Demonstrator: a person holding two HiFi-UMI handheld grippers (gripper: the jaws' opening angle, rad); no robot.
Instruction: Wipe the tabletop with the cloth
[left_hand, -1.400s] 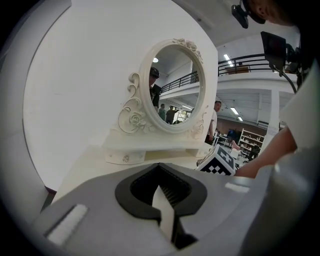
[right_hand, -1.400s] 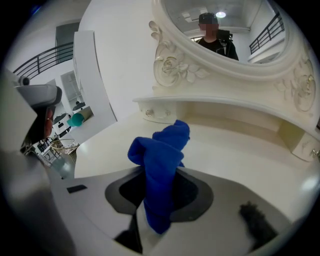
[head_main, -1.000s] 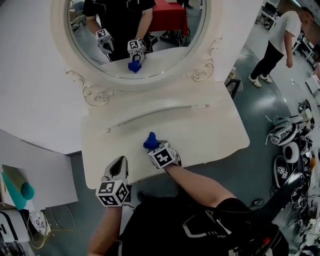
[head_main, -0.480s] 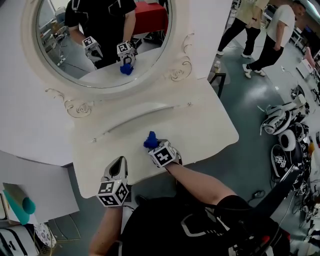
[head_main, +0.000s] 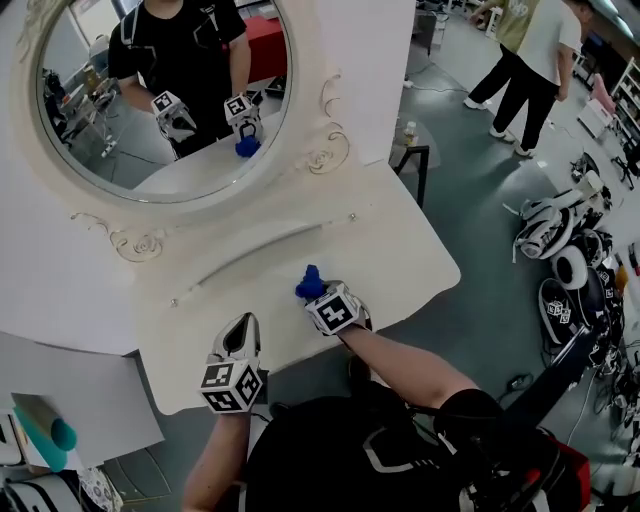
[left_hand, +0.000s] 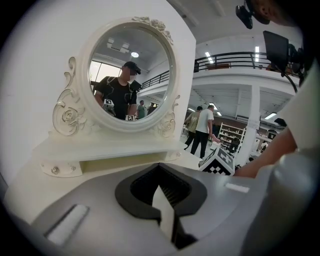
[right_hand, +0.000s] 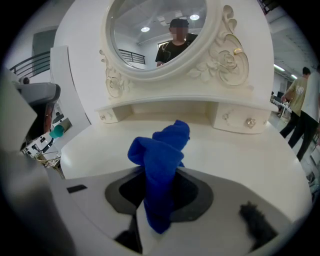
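well, the right tongs (head_main: 316, 294) are pinching a blue cloth (head_main: 308, 283). in the right gripper view the cloth (right_hand: 160, 160) is bunched into a crumpled twist. it is clamped between the two jaws of the right tongs (right_hand: 157, 202) and stands out beyond their tips. from the head view the cloth sits over the white table (head_main: 400, 250) close to its near edge, about midway along it. i cannot tell whether the cloth actually touches the surface.

the left tongs (head_main: 240, 326) are to the left of the right ones and apart from them, at the near edge of the table and pointing toward the far side. in the left gripper view the left tongs (left_hand: 167, 202) have their jaws pressed together with nothing between them.

at the far side of the table stands a round mirror (head_main: 150, 90) in a white carved frame. in its glass there is a reflection of the person with both grippers and a blue spot of cloth. below the mirror (right_hand: 160, 30) a low shelf with small knobs (right_hand: 250, 122) runs across the table (right_hand: 240, 150). the tabletop around the cloth is bare and white.

off to the far right, two people (head_main: 530, 40) stand on the grey floor. nearer on the right, a heap of headsets and gear (head_main: 560, 250) lies on the floor.
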